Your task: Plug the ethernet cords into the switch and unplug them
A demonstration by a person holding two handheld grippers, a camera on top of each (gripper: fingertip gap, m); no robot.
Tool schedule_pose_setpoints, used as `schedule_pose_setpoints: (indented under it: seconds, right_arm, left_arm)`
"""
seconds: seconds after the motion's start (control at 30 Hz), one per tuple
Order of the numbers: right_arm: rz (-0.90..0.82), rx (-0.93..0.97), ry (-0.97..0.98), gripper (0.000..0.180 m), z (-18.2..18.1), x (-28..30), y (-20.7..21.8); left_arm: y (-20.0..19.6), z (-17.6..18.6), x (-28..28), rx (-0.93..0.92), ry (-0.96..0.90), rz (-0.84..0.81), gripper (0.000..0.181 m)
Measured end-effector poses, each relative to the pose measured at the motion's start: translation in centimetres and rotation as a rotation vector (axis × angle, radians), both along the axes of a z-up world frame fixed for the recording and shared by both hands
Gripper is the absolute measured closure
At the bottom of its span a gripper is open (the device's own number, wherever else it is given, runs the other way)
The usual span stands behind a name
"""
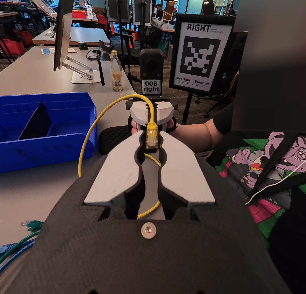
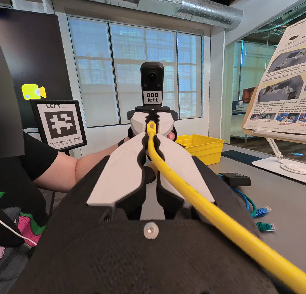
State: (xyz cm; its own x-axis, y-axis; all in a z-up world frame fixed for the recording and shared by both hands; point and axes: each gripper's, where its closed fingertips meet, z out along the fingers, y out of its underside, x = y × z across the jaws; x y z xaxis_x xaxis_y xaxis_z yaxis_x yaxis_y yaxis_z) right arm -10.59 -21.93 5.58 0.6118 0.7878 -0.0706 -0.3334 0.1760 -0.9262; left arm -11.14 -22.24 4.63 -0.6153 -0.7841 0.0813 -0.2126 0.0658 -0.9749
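The grey counter point(image 1: 33, 81) has a blue bin point(image 1: 48, 130) on it, and a yellow bin point(image 2: 202, 147) too. The two grippers face each other, tip to tip. The right hand-held gripper point(image 2: 149, 137) is squeezed tight on the yellow ethernet cord point(image 2: 207, 206). The left hand-held gripper point(image 1: 151, 138) is pinched on the cord's yellow plug point(image 1: 151, 137). The black switch point(image 2: 235, 178) sits on the counter beside loose blue and green cords point(image 2: 253, 208)

The two grippers meet tip to tip above the table's edge point(image 1: 114, 94), hemmed by the blue bin point(image 1: 49, 137) on one side, the yellow bin point(image 2: 203, 147) and black box point(image 2: 235, 179) on the other.
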Motion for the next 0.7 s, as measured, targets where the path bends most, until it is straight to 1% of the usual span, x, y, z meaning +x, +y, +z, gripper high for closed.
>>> schedule_pose_setpoints:
  seconds: [0.3,0.33,0.37,0.4,0.47,0.6,0.7]
  right_arm:
    - [-0.054,0.004,-0.07,0.173,-0.4,0.0,0.1]
    - [-0.056,0.0,-0.075,0.173,-0.6,0.0,0.2]
    - [-0.062,0.0,-0.075,0.173,-0.6,0.1,0.1]
    - [-0.068,-0.004,-0.075,0.173,-0.7,0.3,0.1]
    - [-0.084,-0.013,-0.082,0.173,-1.0,0.8,-0.2]
    - [-0.121,-0.029,-0.114,0.173,-1.7,1.9,-0.9]
    - [-0.122,-0.038,-0.11,0.173,-2.0,2.3,-0.8]
  left_arm:
    - [0.3,-0.7,0.1,-0.008,0.03,0.021,0.168]
    - [0.8,-1.0,0.1,0.004,0.053,0.053,0.16]
    - [1.5,-1.6,0.0,0.031,0.081,0.103,0.144]
    - [2.5,-2.5,-0.5,0.08,0.112,0.161,0.135]
    - [4.8,-4.7,-2.3,0.218,0.165,0.293,0.129]
    - [9.6,-10.3,-7.2,0.447,0.353,0.505,0.13]
    - [11.9,-14.1,-8.8,0.544,0.468,0.576,0.131]
